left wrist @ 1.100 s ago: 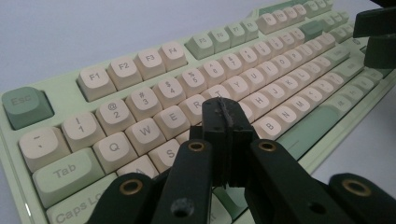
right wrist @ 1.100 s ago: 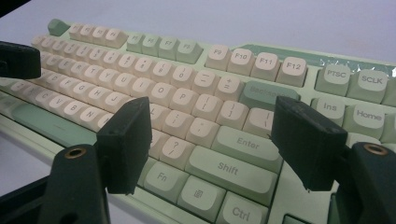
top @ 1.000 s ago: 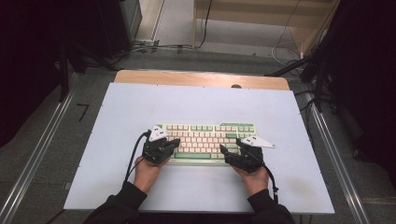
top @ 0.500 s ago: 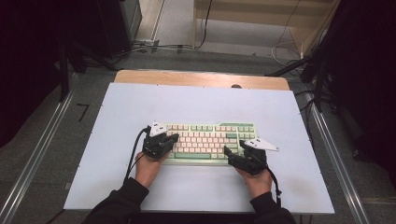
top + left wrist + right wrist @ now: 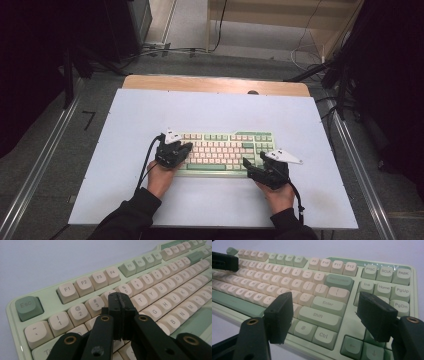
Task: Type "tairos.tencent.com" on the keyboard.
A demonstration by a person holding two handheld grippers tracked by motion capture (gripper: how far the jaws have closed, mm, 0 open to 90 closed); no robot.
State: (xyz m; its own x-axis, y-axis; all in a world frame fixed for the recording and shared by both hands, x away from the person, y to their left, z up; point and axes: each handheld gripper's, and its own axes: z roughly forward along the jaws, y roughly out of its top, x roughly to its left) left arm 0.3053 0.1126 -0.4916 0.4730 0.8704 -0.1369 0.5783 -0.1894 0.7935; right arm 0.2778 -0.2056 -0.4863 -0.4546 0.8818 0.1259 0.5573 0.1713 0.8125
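A mint-green keyboard (image 5: 225,149) with cream keys lies in the middle of the white table top (image 5: 120,190). My left gripper (image 5: 186,147) rests over the keyboard's left end. In the left gripper view its jaws are shut together with nothing between them, the left gripper (image 5: 119,300) tip hovering over the number row near the 4 and 5 keys (image 5: 124,289). My right gripper (image 5: 254,161) sits at the keyboard's near right corner. In the right gripper view the right gripper (image 5: 327,315) stands open, its jaws straddling the Shift key (image 5: 318,315) and the arrow keys.
A wooden strip (image 5: 215,84) runs along the table's far edge. Metal rails (image 5: 45,160) flank the table on both sides, and cables (image 5: 165,49) lie on the floor behind. The left gripper's black jaw (image 5: 224,261) shows at the top left of the right gripper view.
My right gripper has slipped a little toward the near edge of the keyboard. The left gripper has hardly moved, and both jaws keep their state.
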